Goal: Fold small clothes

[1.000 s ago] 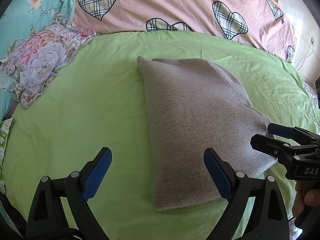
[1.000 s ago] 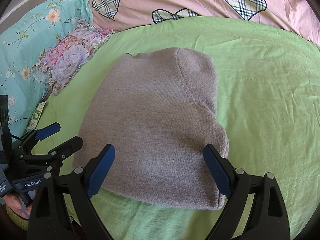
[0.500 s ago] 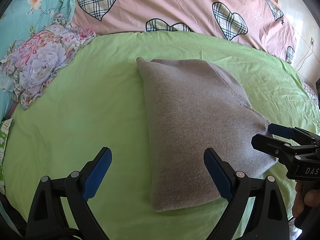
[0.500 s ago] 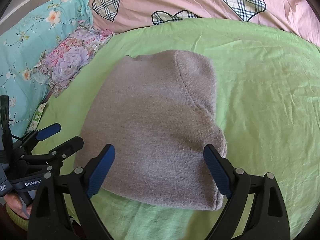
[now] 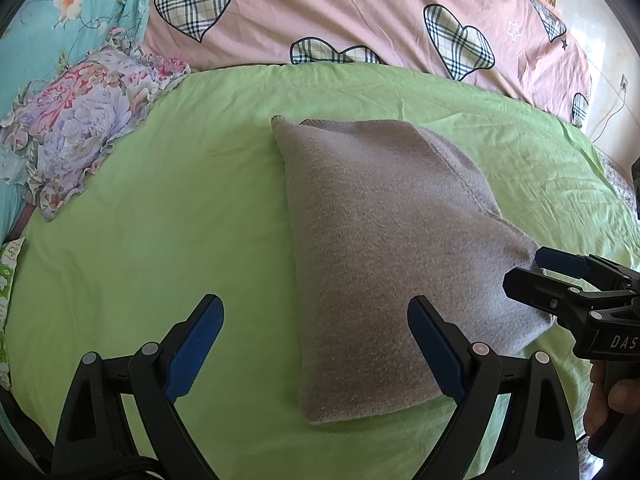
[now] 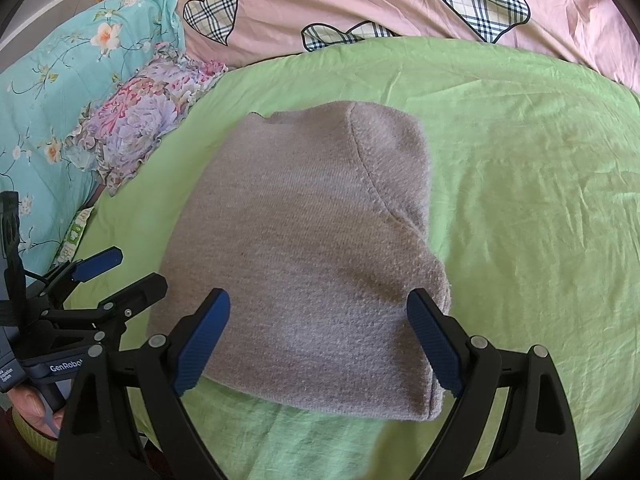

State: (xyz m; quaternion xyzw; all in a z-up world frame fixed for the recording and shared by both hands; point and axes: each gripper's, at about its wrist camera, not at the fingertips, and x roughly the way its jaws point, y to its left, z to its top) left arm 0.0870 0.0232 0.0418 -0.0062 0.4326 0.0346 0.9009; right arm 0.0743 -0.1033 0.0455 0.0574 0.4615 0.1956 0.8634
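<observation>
A grey knitted garment (image 5: 384,248) lies folded into a compact packet on the green bed sheet (image 5: 168,216); the right wrist view shows it too (image 6: 304,248). My left gripper (image 5: 316,316) hovers open over the garment's near left corner, nothing between its blue pads. My right gripper (image 6: 318,312) is open as well, above the garment's near edge, its pads not pressing the cloth. Each gripper appears in the other's view: the right one (image 5: 528,270) at the garment's right edge, the left one (image 6: 128,270) at its left edge.
A floral frilled pillow (image 5: 84,128) lies at the sheet's far left, beside turquoise flowered bedding (image 6: 44,92). A pink quilt with plaid hearts (image 5: 360,12) spans the back. A hand (image 5: 608,404) holds the right gripper's grip. Bare green sheet (image 6: 540,208) lies right of the garment.
</observation>
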